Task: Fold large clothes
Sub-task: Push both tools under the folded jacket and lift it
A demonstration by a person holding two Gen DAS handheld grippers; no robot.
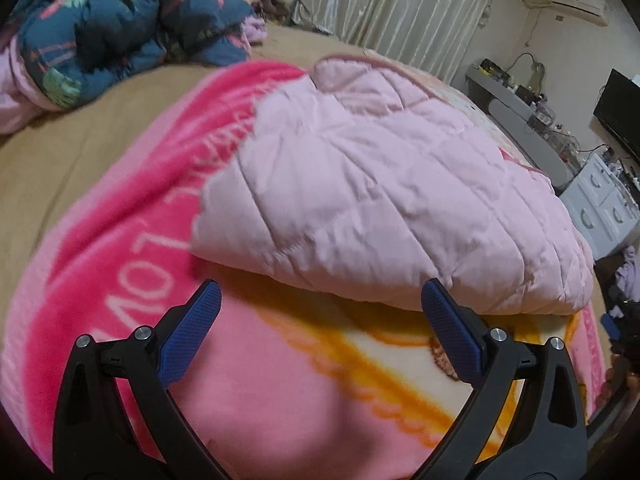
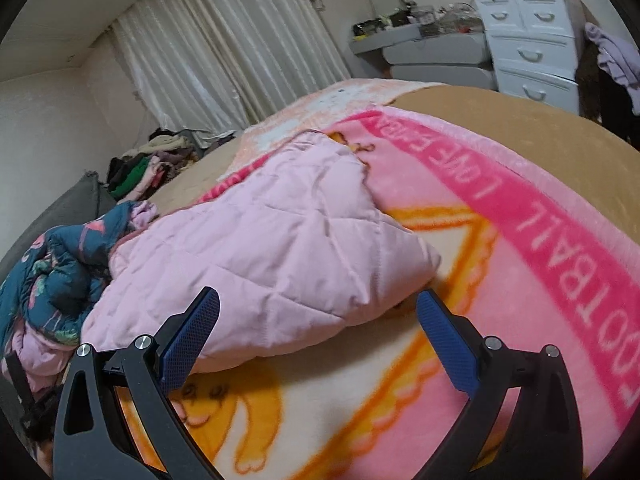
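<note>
Garment: one pale pink quilted garment, already doubled over into a thick bundle, lies on a pink printed blanket spread over a tan bed cover.
Where it lies from the tongs: straight ahead of both, its near folded edge just beyond the fingertips in each view and touching neither.
Long axis: in the left wrist view the bundle seems to run from the near side away toward the curtains, broad at the front and narrowing toward the far end; the fisheye bend makes this a judgement.
Left gripper: spread wide, holding nothing, centred on the near edge.
Right gripper: spread wide, holding nothing; the bundle's near right corner sits just ahead between its fingers.
Nearer hand: both look about equally close; I cannot tell which is nearer.
Count, garments: one pink bundle in hand, one dark blue patterned padded garment crumpled beside it, and a heap of mixed clothes farther back, too jumbled to count.
Count, tongs: two, one per hand.
Count, furniture: one white drawer unit.
</note>
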